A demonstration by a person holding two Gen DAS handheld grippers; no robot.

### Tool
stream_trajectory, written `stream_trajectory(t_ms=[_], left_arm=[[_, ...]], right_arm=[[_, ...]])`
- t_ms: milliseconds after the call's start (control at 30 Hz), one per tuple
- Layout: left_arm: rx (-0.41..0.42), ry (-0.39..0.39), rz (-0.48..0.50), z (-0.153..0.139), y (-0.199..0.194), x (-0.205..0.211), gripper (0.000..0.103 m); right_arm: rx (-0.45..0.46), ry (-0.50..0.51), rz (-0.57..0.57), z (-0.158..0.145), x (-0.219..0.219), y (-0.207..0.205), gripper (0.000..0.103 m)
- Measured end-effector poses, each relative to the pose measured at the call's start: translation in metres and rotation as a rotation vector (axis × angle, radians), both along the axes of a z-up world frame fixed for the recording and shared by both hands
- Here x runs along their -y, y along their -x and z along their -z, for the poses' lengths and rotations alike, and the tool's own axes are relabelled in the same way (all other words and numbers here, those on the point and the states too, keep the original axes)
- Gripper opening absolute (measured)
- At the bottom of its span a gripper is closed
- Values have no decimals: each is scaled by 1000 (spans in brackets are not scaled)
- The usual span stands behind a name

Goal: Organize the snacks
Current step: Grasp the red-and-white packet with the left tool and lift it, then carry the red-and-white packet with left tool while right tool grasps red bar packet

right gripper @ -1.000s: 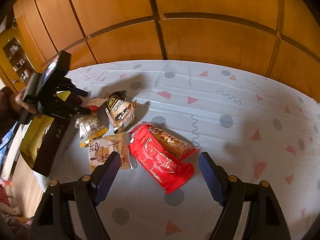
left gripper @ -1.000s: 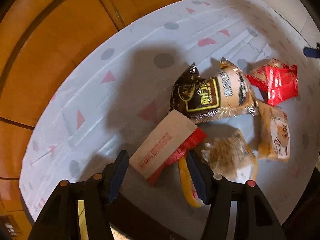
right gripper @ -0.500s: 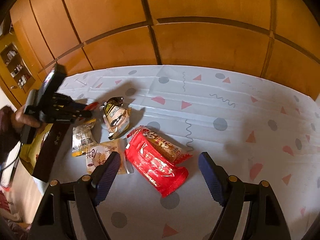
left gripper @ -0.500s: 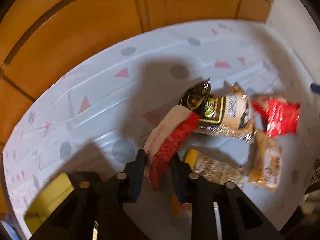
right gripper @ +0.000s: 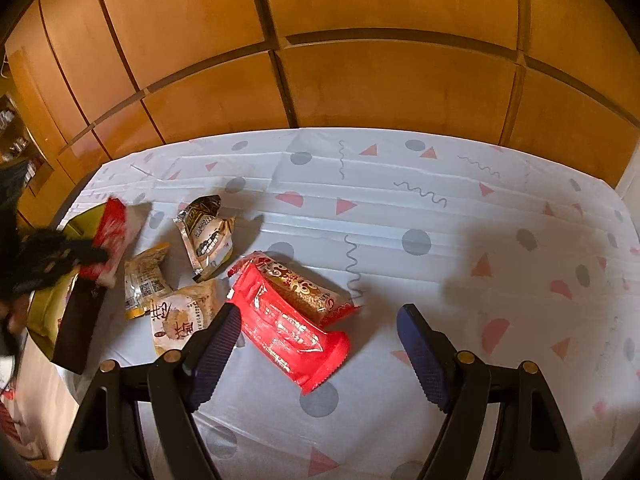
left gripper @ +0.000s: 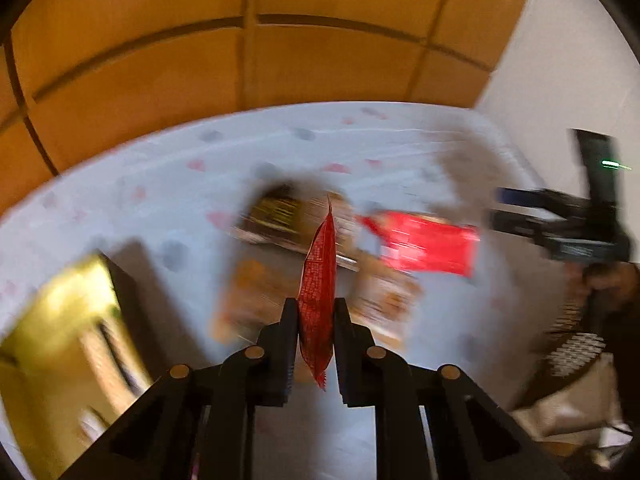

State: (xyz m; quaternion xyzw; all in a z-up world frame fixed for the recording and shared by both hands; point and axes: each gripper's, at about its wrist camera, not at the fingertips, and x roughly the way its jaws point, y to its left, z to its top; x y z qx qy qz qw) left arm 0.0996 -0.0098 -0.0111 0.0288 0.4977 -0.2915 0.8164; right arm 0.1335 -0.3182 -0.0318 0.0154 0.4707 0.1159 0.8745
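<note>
The left gripper [left gripper: 316, 320] is clamped on a thin red packet [left gripper: 318, 280], which stands edge-on between the jaws in the middle of the left wrist view, lifted clear of the tablecloth [left gripper: 160, 176]. The right gripper [right gripper: 316, 344] hangs with its jaws wide apart and nothing between them, low in the right wrist view, just above the big red packet [right gripper: 288, 328] lying on the cloth.

The step in hand looks like carrying the thin packet to the yellow-lined box [left gripper: 68, 320] at the lower left of the left wrist view. To do it well, keep the squeeze firm, since the packet is pinched near one end and could swing or slip; bring it over the box's open mouth before letting go, and lower it rather than dropping it from height.

The left wrist view is heavily smeared, so the other snacks [right gripper: 204, 236] on the cloth read there only as brown and red patches. In the right wrist view the left gripper is a dark blur at the left edge, and the box is partly covered by it. What the box already holds cannot be made out.
</note>
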Motion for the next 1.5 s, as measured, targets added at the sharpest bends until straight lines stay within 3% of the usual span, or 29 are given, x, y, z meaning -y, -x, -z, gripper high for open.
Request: stream_trajectory(t_ms=[67, 167, 333, 367, 400, 467, 567, 733, 800, 933, 967, 1000, 1233, 1500], left_arm=[[-69, 110, 16, 3, 20, 1, 16], [-164, 207, 35, 17, 51, 8, 17], [-210, 100, 24, 48, 78, 27, 17], [-206, 62, 5, 53, 78, 29, 21], [-195, 28, -18, 56, 80, 29, 34], [-176, -13, -36, 55, 80, 28, 41], [-154, -17, -34, 50, 83, 28, 48], [-214, 22, -62, 52, 84, 39, 49], [-225, -28, -104, 63, 80, 50, 49], [-143, -113, -110, 70, 79, 67, 46], [-127, -131, -116, 70, 80, 68, 32], [-106, -155, -115, 71, 81, 70, 29], [-23, -157, -54, 69, 100, 41, 28], [23, -120, -59, 68, 106, 29, 28]], right_arm=[[1, 4, -5, 0, -1, 0, 81], [-7, 10, -13, 2, -3, 0, 81], [-15, 26, -29, 4, -7, 1, 81], [-17, 29, -28, 5, -7, 1, 81], [-17, 31, -26, 5, -6, 1, 81], [-11, 27, -24, 4, -7, 2, 81], [1, 17, -25, 2, -8, 4, 81], [4, 20, -22, 1, -8, 4, 81], [9, 15, -14, 0, -7, 4, 81], [11, 5, 0, -1, -3, 3, 81], [13, 0, 11, -1, -1, 3, 81], [14, -5, 21, -2, 2, 2, 81], [-18, -5, 7, 4, -1, 1, 81], [-2, 163, -178, 21, -44, 12, 80]])
